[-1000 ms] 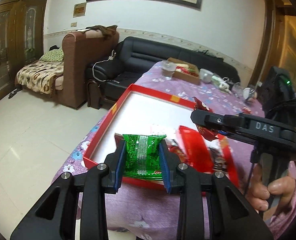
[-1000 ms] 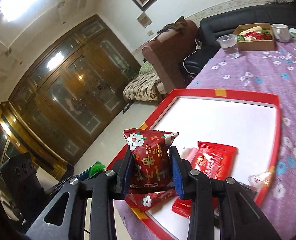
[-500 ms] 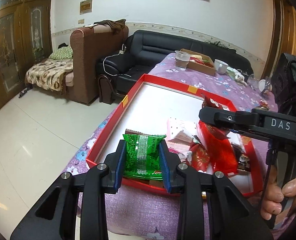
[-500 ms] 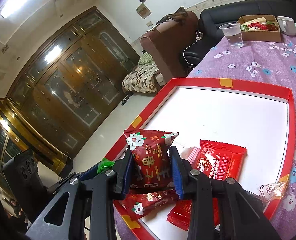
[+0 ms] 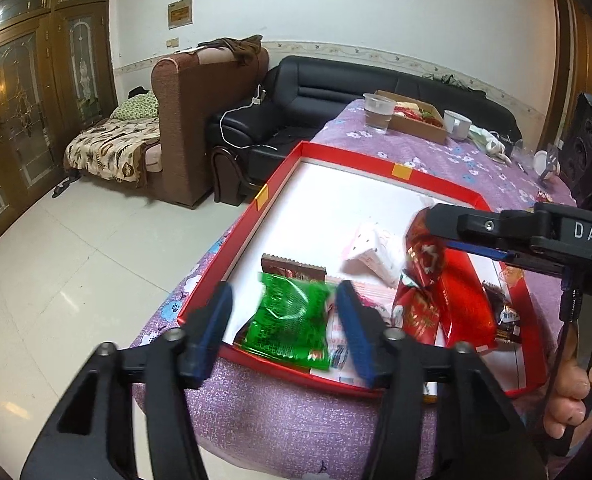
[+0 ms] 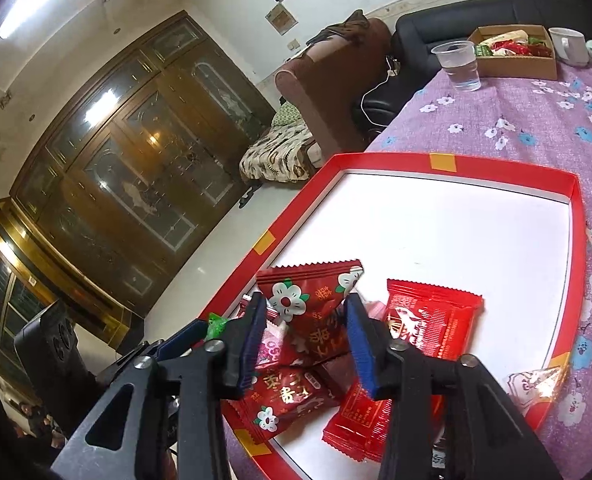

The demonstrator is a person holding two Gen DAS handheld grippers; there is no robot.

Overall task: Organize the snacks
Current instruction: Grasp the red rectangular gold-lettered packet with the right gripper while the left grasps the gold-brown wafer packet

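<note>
A: Purple floral tablecloth (image 5: 280,412) w/ our red tray (image 5: 232,256) on it. Where's the green packet (image 5: 288,322)?

B: Over the tray's near edge, blurred, betw. left gripper (image 5: 284,320) jaws spread wide. Right gripper (image 6: 304,336) also parted; flowered red packet (image 6: 316,312) sits loose betw. them. We'd pull both tongs back gently.

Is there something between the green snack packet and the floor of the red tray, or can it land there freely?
Not entirely freely. The green packet, blurred between the open left gripper, hangs over the red tray near corner, where a brown packet and pink wrappers already lie beneath it.
</note>
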